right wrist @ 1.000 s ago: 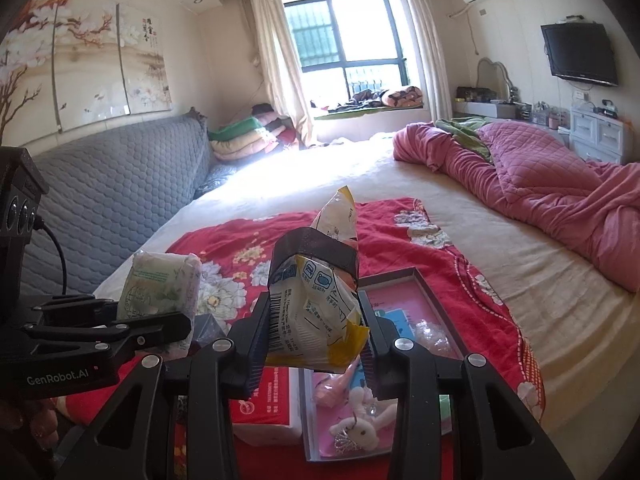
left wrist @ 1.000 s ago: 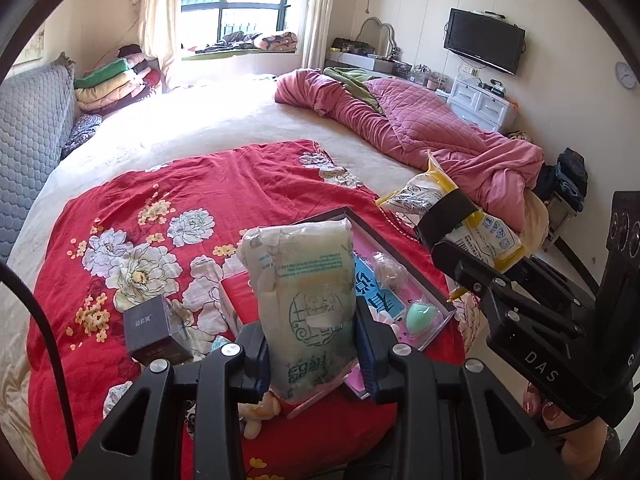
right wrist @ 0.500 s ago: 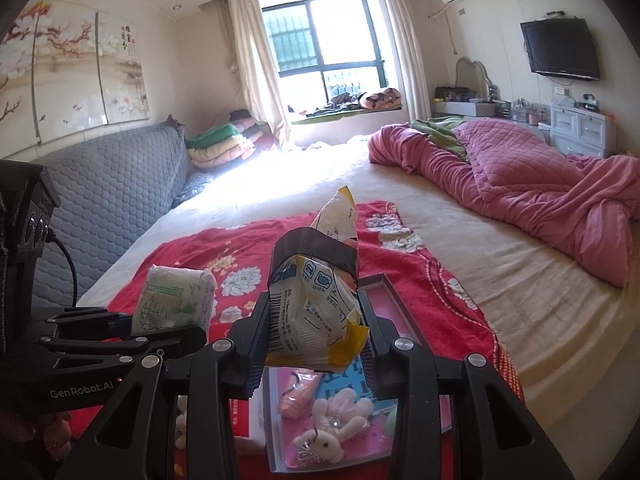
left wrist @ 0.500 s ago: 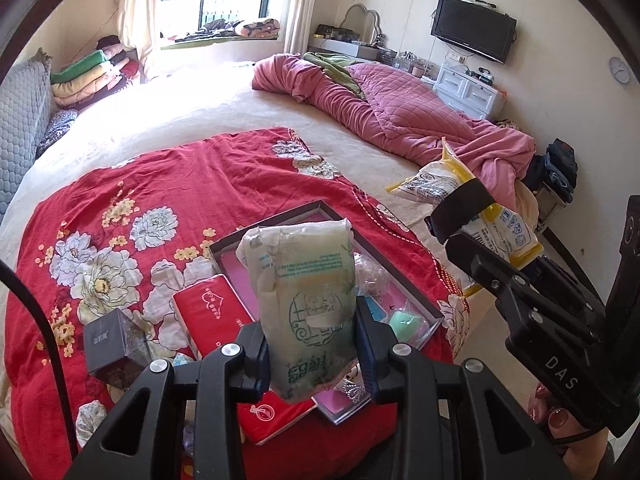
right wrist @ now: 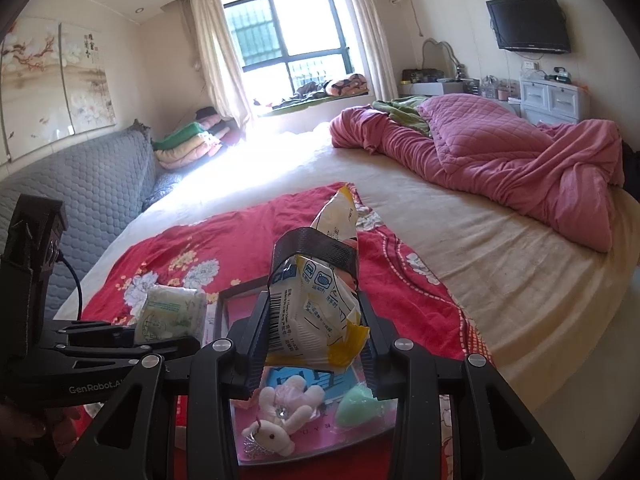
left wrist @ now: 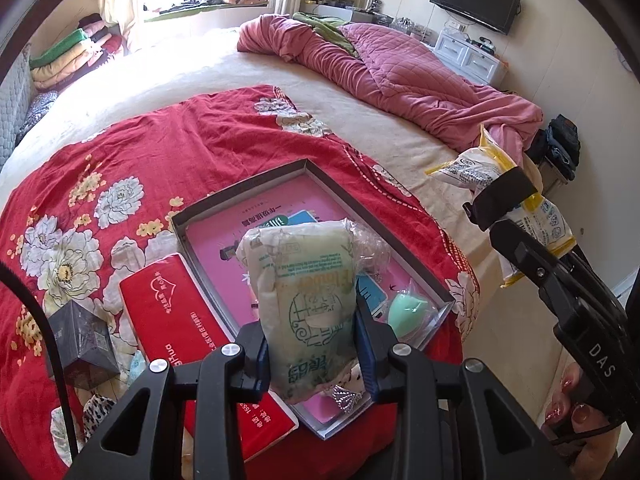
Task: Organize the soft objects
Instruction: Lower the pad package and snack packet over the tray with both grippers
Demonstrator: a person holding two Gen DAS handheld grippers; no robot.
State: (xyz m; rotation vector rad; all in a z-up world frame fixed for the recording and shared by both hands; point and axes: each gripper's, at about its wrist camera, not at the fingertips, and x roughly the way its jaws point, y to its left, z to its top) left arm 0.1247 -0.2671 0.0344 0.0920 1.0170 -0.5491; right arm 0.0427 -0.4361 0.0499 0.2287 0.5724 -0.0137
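In the left wrist view, the left gripper (left wrist: 314, 344) is held above the near end of a shallow grey-rimmed tray (left wrist: 240, 194) that lies on a red floral blanket (left wrist: 160, 140) spread over the bed (left wrist: 200, 64). Its jaws are closed on the lower part of a pale green soft pack (left wrist: 306, 296), which stands upright between the blue-lined pads, its top reaching over the tray's pink lining. A mint green sponge (left wrist: 404, 314) in clear wrap lies in the tray's near right corner. A red tissue pack (left wrist: 176, 320) lies just beside the tray's left wall, and a dark box (left wrist: 82, 344) sits further left on the blanket. At the right edge, the right gripper (left wrist: 502, 204) is raised beyond the blanket's edge, clamping a white and yellow packet (left wrist: 472, 170).

In the right wrist view, the right gripper (right wrist: 316, 320) points along the bed, its jaws squeezed shut on the white and yellow packet (right wrist: 312, 312), whose crumpled top rises above a black band. Below it, the tray (right wrist: 236, 294) holds a small plush toy (right wrist: 280, 412) and the mint green sponge (right wrist: 356, 406). To the left, the left gripper (right wrist: 176, 330) carries the pale green soft pack (right wrist: 170, 310) at about the same height.
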